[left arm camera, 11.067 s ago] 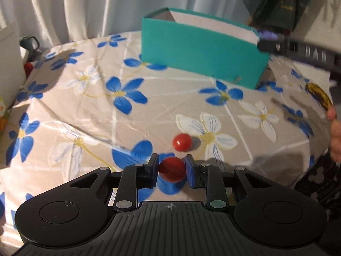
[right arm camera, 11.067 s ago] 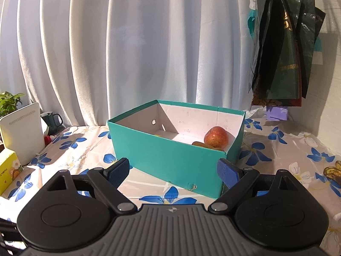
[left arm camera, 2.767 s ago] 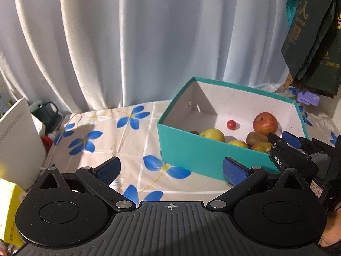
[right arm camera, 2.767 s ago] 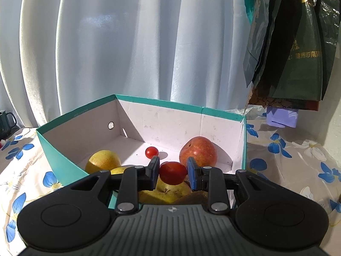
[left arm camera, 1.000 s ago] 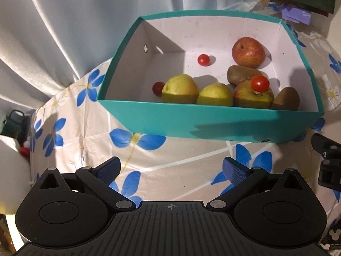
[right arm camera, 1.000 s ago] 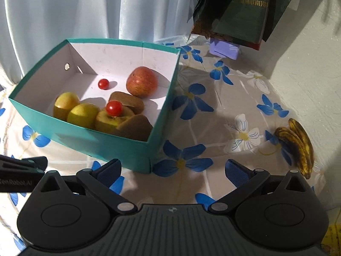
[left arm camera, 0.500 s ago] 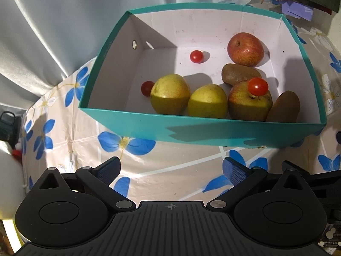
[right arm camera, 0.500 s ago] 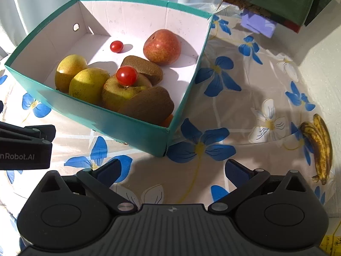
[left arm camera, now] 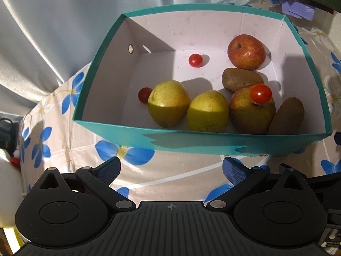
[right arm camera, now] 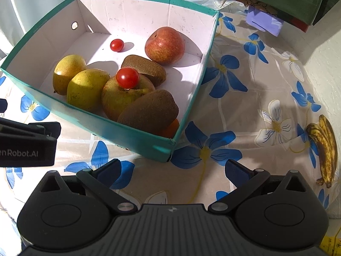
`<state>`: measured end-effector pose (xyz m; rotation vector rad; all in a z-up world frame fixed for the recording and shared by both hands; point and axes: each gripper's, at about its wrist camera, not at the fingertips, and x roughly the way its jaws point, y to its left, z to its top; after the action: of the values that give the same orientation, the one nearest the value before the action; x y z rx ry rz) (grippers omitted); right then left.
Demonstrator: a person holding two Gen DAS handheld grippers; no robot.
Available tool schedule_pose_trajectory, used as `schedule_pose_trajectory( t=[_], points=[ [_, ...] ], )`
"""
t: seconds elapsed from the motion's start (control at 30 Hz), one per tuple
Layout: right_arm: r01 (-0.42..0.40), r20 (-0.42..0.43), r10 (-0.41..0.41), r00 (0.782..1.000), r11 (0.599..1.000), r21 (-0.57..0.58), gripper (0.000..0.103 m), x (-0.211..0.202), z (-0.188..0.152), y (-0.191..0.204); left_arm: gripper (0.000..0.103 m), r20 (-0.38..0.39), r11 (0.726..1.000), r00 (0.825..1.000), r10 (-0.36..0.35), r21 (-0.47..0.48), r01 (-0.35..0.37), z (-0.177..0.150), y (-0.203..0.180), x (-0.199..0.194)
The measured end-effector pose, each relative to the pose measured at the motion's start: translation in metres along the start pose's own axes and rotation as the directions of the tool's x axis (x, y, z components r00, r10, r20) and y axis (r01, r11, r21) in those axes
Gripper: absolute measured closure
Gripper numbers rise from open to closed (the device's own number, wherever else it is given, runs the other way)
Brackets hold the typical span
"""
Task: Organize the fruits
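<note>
Both grippers, left gripper (left arm camera: 170, 167) and right gripper (right arm camera: 173, 168), spread wide and empty. Box (right arm camera: 147, 137) loaded; bananas (right arm camera: 325, 143) left on counter, I'd grab next.

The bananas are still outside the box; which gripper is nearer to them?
Right. The right gripper has the bananas just to its right; the left gripper is beyond it, near the box's front.
</note>
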<state>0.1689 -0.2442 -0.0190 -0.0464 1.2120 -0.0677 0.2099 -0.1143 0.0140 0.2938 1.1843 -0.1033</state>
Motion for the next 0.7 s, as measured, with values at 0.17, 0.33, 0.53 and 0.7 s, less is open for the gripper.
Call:
schedule_pose_trajectory(
  t=[0.17, 0.33, 0.53, 0.7],
  points=[
    [0.000, -0.004, 0.000, 1.000, 1.000, -0.009, 0.000, 0.005, 0.006, 0.002, 0.000, -0.008, 1.000, 1.000, -0.002, 0.015, 0.002, 0.004, -0.001, 0.004],
    [-0.008, -0.017, 0.007, 1.000, 1.000, -0.016, 0.000, 0.011, 0.010, 0.004, 0.000, -0.023, 1.000, 1.000, 0.005, 0.020, -0.005, 0.006, 0.001, 0.011],
    [-0.031, -0.042, 0.029, 0.999, 0.999, -0.030, 0.000, 0.016, 0.015, 0.004, 0.000, -0.022, 1.000, 1.000, 0.004, 0.027, -0.004, 0.008, 0.003, 0.012],
    [-0.048, -0.072, 0.044, 0.996, 0.997, -0.058, 0.000, 0.020, 0.019, 0.005, 0.000, -0.030, 0.999, 1.000, -0.004, 0.031, 0.005, 0.009, 0.005, 0.013]
  ],
)
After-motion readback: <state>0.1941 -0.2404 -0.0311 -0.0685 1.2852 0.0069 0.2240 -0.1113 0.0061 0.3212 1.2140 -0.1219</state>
